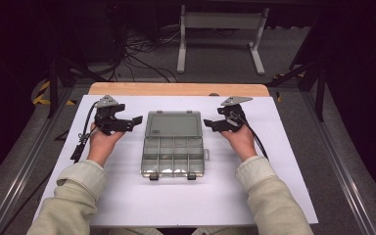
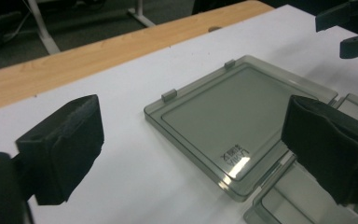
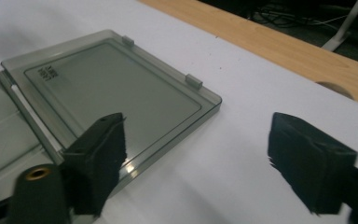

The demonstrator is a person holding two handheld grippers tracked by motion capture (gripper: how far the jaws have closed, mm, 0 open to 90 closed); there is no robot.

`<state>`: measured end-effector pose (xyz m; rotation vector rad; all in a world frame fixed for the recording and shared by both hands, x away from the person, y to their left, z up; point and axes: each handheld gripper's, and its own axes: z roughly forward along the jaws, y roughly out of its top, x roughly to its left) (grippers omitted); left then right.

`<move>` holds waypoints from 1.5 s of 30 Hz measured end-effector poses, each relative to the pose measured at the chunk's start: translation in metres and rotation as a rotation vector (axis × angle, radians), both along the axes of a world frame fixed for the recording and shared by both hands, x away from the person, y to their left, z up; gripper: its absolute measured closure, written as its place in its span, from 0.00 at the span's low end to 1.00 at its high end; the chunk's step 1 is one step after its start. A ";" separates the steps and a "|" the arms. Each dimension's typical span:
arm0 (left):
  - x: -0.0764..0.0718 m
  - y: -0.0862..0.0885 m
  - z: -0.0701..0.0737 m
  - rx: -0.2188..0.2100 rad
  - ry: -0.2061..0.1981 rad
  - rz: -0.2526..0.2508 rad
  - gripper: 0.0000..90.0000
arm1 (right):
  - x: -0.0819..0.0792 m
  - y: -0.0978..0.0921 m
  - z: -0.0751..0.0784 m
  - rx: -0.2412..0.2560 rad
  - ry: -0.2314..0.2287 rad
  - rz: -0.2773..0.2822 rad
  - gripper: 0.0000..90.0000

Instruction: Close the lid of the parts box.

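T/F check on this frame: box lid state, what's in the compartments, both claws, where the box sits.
1. The plastic box lies open, its lid flat on the table. True.
2. The left claw grips the lid. False: it is open and clear of the lid.
3. The right claw is open. True.
4. Screws fill the compartments. False: they look empty.
5. The box sits on the white sheet. True.

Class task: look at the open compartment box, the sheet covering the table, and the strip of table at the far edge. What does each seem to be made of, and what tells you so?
Grey see-through compartment box: probably hard plastic; glossy highlights, moulded clips. Flat white table cover: matt, perhaps paper or thin board; unclear. Light brown tabletop strip: wood or wood-look laminate; faint grain.
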<state>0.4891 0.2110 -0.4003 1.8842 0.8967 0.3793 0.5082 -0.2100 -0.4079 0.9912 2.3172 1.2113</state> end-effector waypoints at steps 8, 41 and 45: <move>-0.003 0.001 0.000 -0.007 0.081 -0.063 0.78 | -0.006 0.006 0.001 -0.077 0.023 0.078 0.94; 0.015 -0.016 -0.039 0.150 0.352 -0.119 1.00 | 0.000 0.021 -0.029 -0.193 0.197 0.143 1.00; 0.015 -0.019 -0.043 0.156 0.374 -0.135 1.00 | 0.000 0.022 -0.032 -0.203 0.206 0.150 1.00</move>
